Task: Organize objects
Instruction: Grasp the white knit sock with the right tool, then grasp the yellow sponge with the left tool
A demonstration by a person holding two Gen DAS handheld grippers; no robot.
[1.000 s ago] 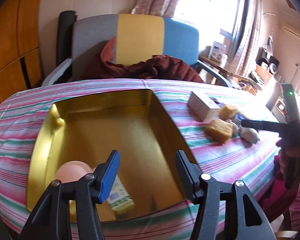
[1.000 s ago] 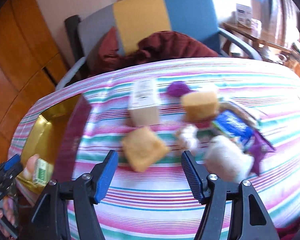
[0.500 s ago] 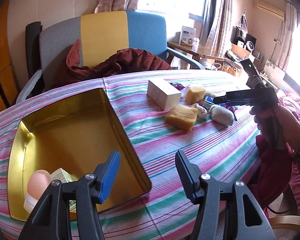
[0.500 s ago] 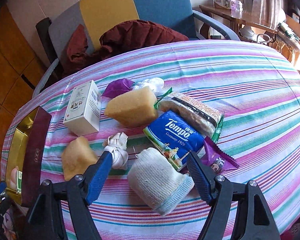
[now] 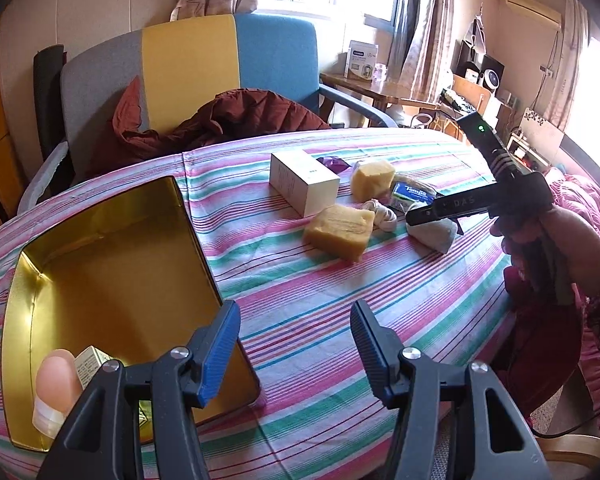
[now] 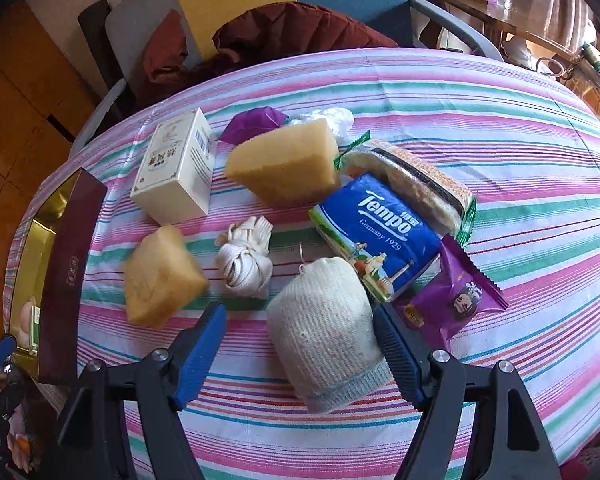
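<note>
The right gripper point(image 6: 300, 344) pointed steeply down over the cluster of things near the middle of the striped counter point(image 6: 500, 128), its fingers point(image 6: 202, 354) spread apart on either side of a rolled white knit cloth point(image 6: 324, 332) without pressing it; the jaws had lately been widening. In the left wrist view a hand point(image 5: 548, 248) gripped this tool's handle, its black body reaching over the cloth. The left gripper point(image 5: 294, 346) tilted downward over the counter's near edge, fingers point(image 5: 220, 344) released and empty, just right of the gold tin point(image 5: 112, 264), which held a pink-capped bottle point(image 5: 56, 380) and a small box point(image 5: 92, 360). Around the cloth lay two yellow sponges point(image 6: 160, 276), a white ribbon bundle point(image 6: 246, 260), a blue tissue pack point(image 6: 380, 236), a purple snack packet point(image 6: 456, 300) and a white carton point(image 6: 180, 168).
</note>
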